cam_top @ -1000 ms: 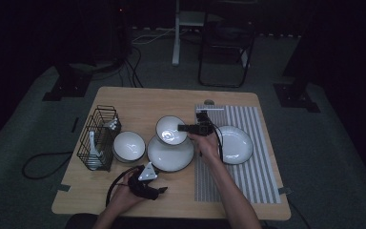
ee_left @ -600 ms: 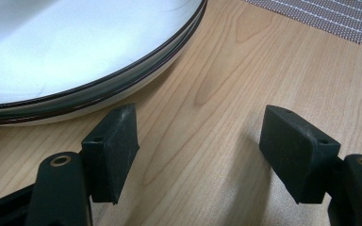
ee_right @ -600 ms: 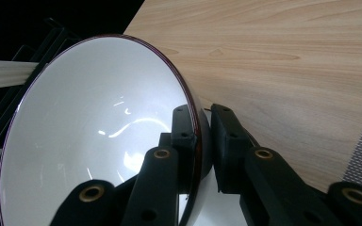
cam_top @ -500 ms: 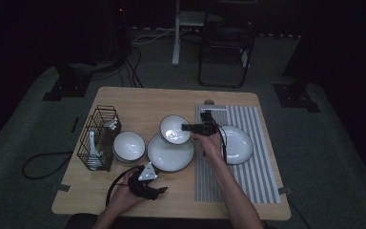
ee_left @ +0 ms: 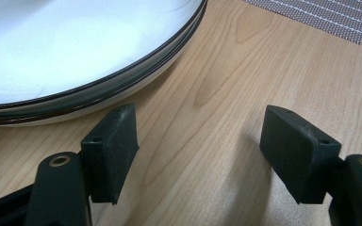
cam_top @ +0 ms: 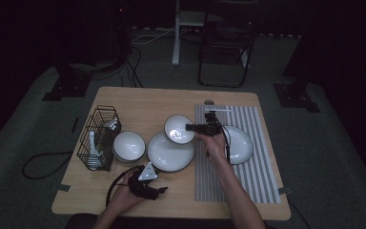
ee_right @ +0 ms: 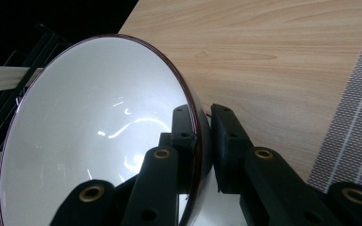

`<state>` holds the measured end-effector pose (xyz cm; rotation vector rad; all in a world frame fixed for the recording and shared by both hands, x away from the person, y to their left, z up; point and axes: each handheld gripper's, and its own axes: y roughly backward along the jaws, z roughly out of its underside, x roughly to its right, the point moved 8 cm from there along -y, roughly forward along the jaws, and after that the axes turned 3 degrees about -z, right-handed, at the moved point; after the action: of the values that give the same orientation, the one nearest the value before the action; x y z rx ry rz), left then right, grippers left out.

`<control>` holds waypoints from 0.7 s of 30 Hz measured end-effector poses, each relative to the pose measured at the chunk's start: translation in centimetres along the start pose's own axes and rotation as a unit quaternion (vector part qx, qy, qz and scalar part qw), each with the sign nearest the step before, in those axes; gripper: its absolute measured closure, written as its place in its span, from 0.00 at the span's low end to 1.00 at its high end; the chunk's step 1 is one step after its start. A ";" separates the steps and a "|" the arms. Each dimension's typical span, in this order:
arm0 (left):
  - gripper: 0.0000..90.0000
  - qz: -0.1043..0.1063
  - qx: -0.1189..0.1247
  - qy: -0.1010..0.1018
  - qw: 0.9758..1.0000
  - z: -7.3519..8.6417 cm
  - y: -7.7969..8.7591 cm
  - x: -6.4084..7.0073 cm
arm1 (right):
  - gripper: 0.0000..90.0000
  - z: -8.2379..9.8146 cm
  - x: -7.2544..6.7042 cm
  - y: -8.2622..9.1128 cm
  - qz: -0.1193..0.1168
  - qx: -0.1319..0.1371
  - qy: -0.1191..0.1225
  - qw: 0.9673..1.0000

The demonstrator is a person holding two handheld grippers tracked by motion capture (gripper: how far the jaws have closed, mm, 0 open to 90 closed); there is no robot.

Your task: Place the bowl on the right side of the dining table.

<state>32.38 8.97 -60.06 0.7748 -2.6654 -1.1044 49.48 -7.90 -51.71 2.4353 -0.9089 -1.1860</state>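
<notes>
My right gripper (cam_top: 192, 127) is shut on the rim of a small white bowl (cam_top: 177, 129), one jaw inside and one outside. In the right gripper view the dark-rimmed bowl (ee_right: 99, 141) tilts above the wooden table, pinched in my right gripper (ee_right: 205, 120). A large white plate (cam_top: 170, 152) lies just in front of it. Near the table's front edge, my left gripper (cam_top: 158, 190) rests low with its jaws open. In the left gripper view, my left gripper (ee_left: 198, 136) has bare wood between its jaws, and the plate's edge (ee_left: 99, 84) is just ahead.
A second white bowl (cam_top: 128, 145) sits left of the plate, beside a black wire rack (cam_top: 97, 138) holding utensils. A striped grey mat (cam_top: 248, 176) covers the right side and carries another white plate (cam_top: 240, 143). A chair and cables stand behind the table.
The right gripper and the bowl it holds have shifted slightly to the right. The left gripper has stayed where it was.
</notes>
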 end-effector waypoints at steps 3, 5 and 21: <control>0.32 0.000 0.000 0.000 1.000 0.0 0.0 0.0 | 0.90 0.0 0.2 0.2 0.001 0.002 -0.001 1.000; 0.32 0.000 0.000 0.000 1.000 0.0 0.0 0.0 | 0.90 0.0 0.5 0.4 0.005 0.002 -0.002 1.000; 0.31 0.000 0.000 -0.001 1.000 0.0 0.0 0.0 | 0.90 0.2 1.8 1.6 0.016 0.010 -0.013 1.000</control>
<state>32.39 8.98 -60.07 0.7751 -2.6661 -1.1055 49.54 -10.28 -52.14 2.4158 -0.9685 -1.2053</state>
